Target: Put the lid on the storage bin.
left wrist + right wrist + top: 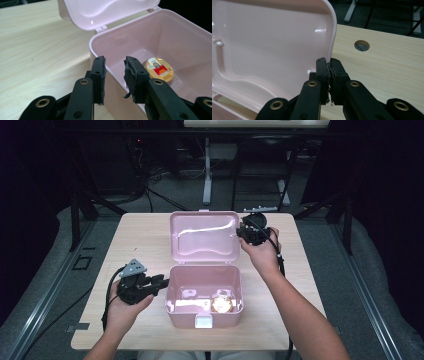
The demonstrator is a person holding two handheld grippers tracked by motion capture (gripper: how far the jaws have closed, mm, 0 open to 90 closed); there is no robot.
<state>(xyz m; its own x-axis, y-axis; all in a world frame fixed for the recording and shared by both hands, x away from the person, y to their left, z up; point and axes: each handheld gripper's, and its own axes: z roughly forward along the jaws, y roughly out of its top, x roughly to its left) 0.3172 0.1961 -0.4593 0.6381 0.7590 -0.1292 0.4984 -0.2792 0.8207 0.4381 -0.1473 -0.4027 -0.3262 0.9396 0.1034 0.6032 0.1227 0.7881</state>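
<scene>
A pink plastic box (185, 319) stands open at the table's near middle, its lid (204, 237) tipped back behind it. A round gold tin with a red label (223, 303) (159, 69) lies on the box's floor. My left gripper (164, 282) (115, 67) is at the box's left wall (110, 75), with one jaw outside and one inside. The pads stand apart from the wall, so it is open. My right gripper (241, 231) (329, 65) is shut on the right edge of the lid (267, 37), holding it raised.
The light wooden table (140, 245) has a round cable hole (362, 45) to the right of the lid. Bare wood lies on both sides of the box. Desk legs and cables stand on the dark floor beyond the far edge.
</scene>
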